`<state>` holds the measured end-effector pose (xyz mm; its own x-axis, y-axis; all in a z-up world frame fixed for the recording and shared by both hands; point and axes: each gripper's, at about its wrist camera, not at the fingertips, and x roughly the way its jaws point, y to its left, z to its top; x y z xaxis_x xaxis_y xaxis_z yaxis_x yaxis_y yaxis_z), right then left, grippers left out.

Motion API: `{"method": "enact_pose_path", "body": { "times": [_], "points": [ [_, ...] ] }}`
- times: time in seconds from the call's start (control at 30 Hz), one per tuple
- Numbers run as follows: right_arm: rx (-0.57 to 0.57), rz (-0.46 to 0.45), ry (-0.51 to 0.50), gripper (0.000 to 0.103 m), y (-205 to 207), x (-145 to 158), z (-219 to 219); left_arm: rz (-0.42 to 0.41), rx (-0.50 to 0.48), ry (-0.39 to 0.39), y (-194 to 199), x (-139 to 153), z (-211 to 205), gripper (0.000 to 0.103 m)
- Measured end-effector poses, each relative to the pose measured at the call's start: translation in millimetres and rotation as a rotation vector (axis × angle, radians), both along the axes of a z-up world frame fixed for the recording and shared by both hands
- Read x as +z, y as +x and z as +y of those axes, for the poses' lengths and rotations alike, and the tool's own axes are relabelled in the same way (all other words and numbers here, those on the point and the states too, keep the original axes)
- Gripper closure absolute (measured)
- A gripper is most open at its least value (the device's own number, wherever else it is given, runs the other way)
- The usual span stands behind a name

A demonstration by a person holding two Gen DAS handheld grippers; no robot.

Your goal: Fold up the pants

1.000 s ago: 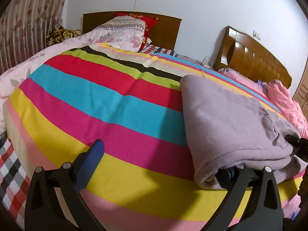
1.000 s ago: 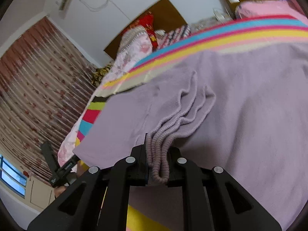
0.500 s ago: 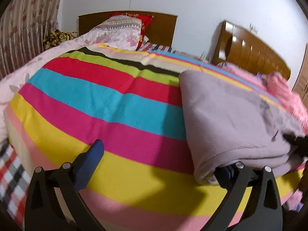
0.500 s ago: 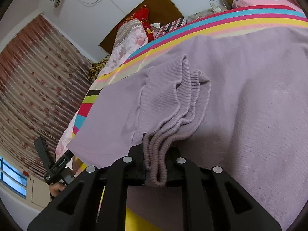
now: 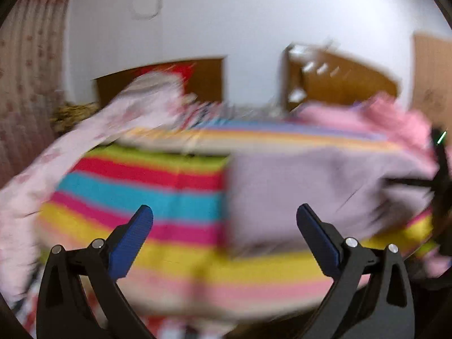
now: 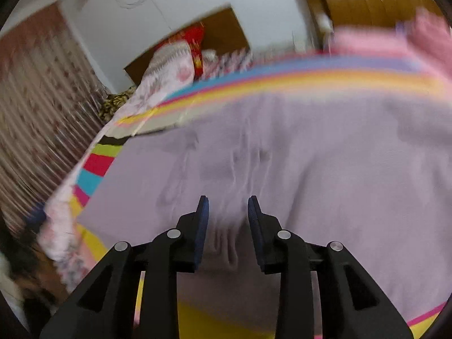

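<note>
Right tool opening over lilac pants, ribbed waistband between pads, unpinched; left tool wide open, empty (blurred). Risk: waistband layers springing apart, spoiling fold.

2 fisheye wrist views over a striped bed, both blurred.
The left view looks forward and downward past its tongs across the bed, from a little way off. The right view tilts down, close over the lilac pants. Both share pants, bed and headboards.
</note>
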<state>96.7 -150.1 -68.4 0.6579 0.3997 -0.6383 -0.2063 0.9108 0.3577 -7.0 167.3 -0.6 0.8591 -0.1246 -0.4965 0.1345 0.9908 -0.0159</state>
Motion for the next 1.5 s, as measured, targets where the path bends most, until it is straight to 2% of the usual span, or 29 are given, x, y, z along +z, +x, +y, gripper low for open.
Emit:
{"method": "enact_pose_path", "body": {
  "times": [0.07, 0.17, 0.2, 0.27, 0.3, 0.33, 0.4, 0.43, 0.5, 0.57, 0.63, 0.67, 0.73, 0.8, 0.9, 0.93, 1.0, 1.1, 1.23, 1.27, 1.33, 1.4, 1.43, 1.5],
  "points": [
    [0.034, -0.065, -0.042, 0.072, -1, 12, 14, 0.024, -0.094, -0.058, 34, 10, -28, 0.002],
    [0.126, -0.082, -0.079, 0.072, 3, 12, 36, 0.147, -0.172, -0.066, 92, -4, -61, 0.002],
    [0.141, -0.060, -0.093, 0.072, 5, 7, 40, 0.194, -0.169, -0.059, 107, -13, -66, 0.002],
    [0.163, 0.035, -0.105, 0.072, 11, -12, 41, 0.373, -0.109, -0.056, 142, -44, -69, 0.002],
    [0.172, 0.064, -0.095, 0.073, 11, -21, 37, 0.430, -0.097, -0.071, 149, -55, -67, 0.002],
    [0.178, 0.050, -0.069, 0.073, 8, -22, 30, 0.485, -0.091, -0.086, 155, -68, -63, 0.002],
    [0.193, 0.075, -0.060, 0.073, 7, -19, 24, 0.474, -0.104, -0.064, 150, -67, -62, 0.002],
    [0.196, 0.086, -0.057, 0.073, 8, -15, 21, 0.481, -0.097, -0.077, 149, -60, -60, 0.002],
    [0.194, 0.051, -0.059, 0.072, 17, -1, 15, 0.439, -0.126, -0.182, 152, -38, -56, 0.002],
    [0.186, 0.006, -0.080, 0.071, 36, 10, 15, 0.382, -0.150, -0.217, 161, -18, -58, 0.002],
    [0.216, 0.009, -0.107, 0.071, 61, 9, 27, 0.374, -0.162, -0.171, 184, -14, -68, 0.002],
    [0.225, 0.026, -0.125, 0.071, 70, 6, 33, 0.396, -0.163, -0.152, 197, -20, -73, 0.002],
    [0.224, 0.077, -0.179, 0.071, 86, -4, 42, 0.469, -0.124, -0.100, 218, -44, -79, 0.002],
    [0.233, 0.101, -0.184, 0.070, 94, -14, 41, 0.500, -0.097, -0.021, 232, -69, -82, 0.002],
    [0.240, 0.114, -0.141, 0.069, 89, -15, 28, 0.439, -0.099, 0.028, 221, -76, -84, 0.002],
    [0.226, 0.112, -0.129, 0.065, 86, -13, 23, 0.432, -0.093, 0.043, 219, -76, -84, 0.002],
    [0.197, 0.084, -0.104, 0.057, 79, -7, 15, 0.428, -0.082, 0.055, 219, -78, -84, 0.002],
    [0.187, 0.046, -0.093, 0.056, 69, -1, 17, 0.419, -0.074, 0.065, 214, -78, -84, 0.002],
    [0.246, 0.018, -0.147, 0.055, 54, 0, 38, 0.412, -0.072, 0.056, 212, -78, -84, 0.002],
    [0.267, 0.015, -0.158, 0.052, 49, -2, 43, 0.411, -0.071, 0.056, 212, -79, -84, 0.002],
    [0.297, 0.016, -0.200, 0.027, 42, -11, 49, 0.409, -0.070, 0.057, 212, -79, -85, 0.002],
    [0.293, 0.025, -0.279, 0.025, 40, -27, 55, 0.409, -0.071, 0.053, 213, -79, -83, 0.002],
    [0.289, -0.002, -0.288, 0.025, 37, -29, 55, 0.408, -0.072, 0.052, 213, -79, -83, 0.002],
    [0.279, 0.007, -0.282, 0.024, 38, -30, 55, 0.408, -0.072, 0.052, 213, -79, -83, 0.002]
  ]
}}
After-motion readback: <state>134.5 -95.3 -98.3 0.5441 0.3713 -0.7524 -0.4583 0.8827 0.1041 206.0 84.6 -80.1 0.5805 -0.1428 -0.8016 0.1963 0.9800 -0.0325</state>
